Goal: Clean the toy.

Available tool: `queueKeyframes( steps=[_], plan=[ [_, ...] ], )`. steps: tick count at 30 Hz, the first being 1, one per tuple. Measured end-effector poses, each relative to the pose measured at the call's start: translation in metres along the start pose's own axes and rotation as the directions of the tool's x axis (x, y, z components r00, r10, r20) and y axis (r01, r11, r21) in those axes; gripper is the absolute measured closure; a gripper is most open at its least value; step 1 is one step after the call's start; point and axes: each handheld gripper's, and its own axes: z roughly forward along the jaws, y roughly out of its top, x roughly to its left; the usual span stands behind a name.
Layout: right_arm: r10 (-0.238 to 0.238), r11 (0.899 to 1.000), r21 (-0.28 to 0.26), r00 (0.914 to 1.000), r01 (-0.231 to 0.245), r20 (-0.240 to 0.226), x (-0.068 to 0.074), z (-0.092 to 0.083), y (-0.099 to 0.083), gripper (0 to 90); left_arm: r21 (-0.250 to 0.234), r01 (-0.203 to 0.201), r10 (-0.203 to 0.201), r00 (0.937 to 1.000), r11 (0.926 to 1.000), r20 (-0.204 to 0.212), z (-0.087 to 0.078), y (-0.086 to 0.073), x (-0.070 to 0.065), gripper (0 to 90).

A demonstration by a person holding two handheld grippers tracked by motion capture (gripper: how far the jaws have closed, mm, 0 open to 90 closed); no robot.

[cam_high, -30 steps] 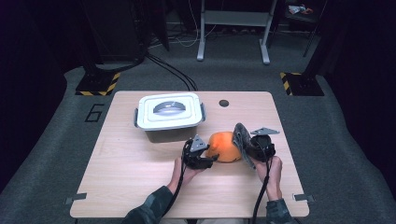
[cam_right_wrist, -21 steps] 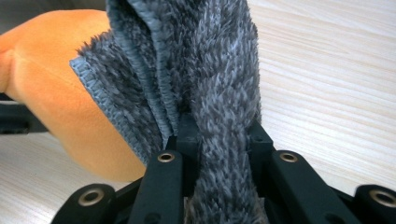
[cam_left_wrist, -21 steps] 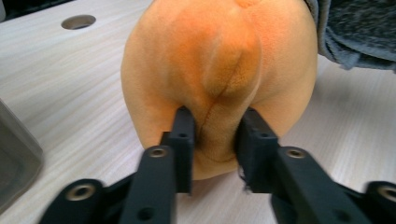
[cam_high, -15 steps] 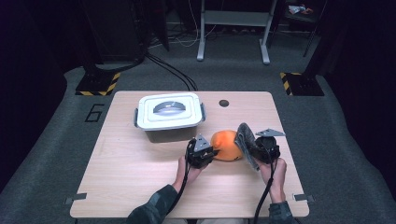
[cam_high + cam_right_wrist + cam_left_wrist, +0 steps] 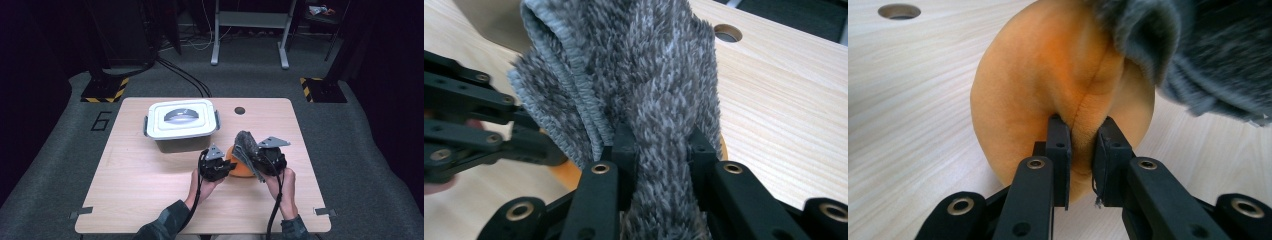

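An orange plush cushion [image 5: 239, 170] lies on the table [image 5: 150, 200], right of centre. My left gripper [image 5: 1082, 135] has just been closing and now pinches a fold of the orange cushion [image 5: 1048, 75] between its pads. In the high view the left gripper [image 5: 227, 167] is at the cushion's left side. My right gripper [image 5: 661, 137] is shut on a grey fuzzy cloth [image 5: 649, 60], bunched between its jaws. The cloth [image 5: 245, 142] is held up over the cushion's right edge, at the right gripper [image 5: 254, 159]. The cloth [image 5: 1208, 50] overhangs the cushion's top.
A white lidded box [image 5: 181, 122] with side clips stands behind the left gripper, close to it. A round hole [image 5: 239, 110] is in the tabletop near the far edge. Bare wood lies left and in front of the hands.
The left gripper's jaws closed onto the orange cushion. The right gripper rose and shifted a little, lifting the grey cloth higher above the cushion.
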Motion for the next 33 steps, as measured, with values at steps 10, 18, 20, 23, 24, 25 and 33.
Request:
queueKeyframes(
  steps=[10, 18, 20, 23, 24, 25, 33],
  plan=[
    [-0.005, 1.000, 0.018, 0.9991, 0.004, 0.041, -0.002, 0.014, -0.001, 73.5, 0.006, -0.010, 0.010, 0.9999, 0.9999, -0.014, 0.005, -0.003, 0.007, 77.3],
    [0.038, 0.999, 0.035, 0.9977, -0.040, 0.057, -0.020, 0.015, -0.012, 73.5, 0.002, -0.007, 0.007, 0.9999, 1.0000, -0.008, 0.006, -0.004, 0.009, 77.2],
    [0.049, 0.998, 0.042, 0.9967, -0.052, 0.065, -0.025, 0.015, -0.015, 73.5, 0.002, -0.007, 0.007, 1.0000, 1.0000, -0.006, 0.006, -0.004, 0.009, 77.1],
    [0.075, 0.996, 0.050, 0.9947, -0.079, 0.070, -0.032, 0.017, -0.021, 73.6, 0.004, -0.008, 0.008, 1.0000, 1.0000, -0.004, 0.006, -0.005, 0.010, 77.2],
    [0.087, 0.995, 0.048, 0.9936, -0.090, 0.072, -0.034, 0.019, -0.023, 73.5, 0.003, -0.008, 0.008, 1.0000, 1.0000, -0.003, 0.006, -0.005, 0.010, 77.0],
    [0.090, 0.994, 0.058, 0.9930, -0.094, 0.077, -0.036, 0.019, -0.025, 73.5, 0.003, -0.008, 0.008, 1.0000, 1.0000, -0.002, 0.006, -0.005, 0.010, 76.9],
    [0.150, 0.981, 0.111, 0.9836, -0.161, 0.100, -0.051, 0.028, -0.038, 73.6, 0.002, -0.009, 0.009, 1.0000, 1.0000, -0.001, 0.006, -0.006, 0.011, 76.7]
  ],
)
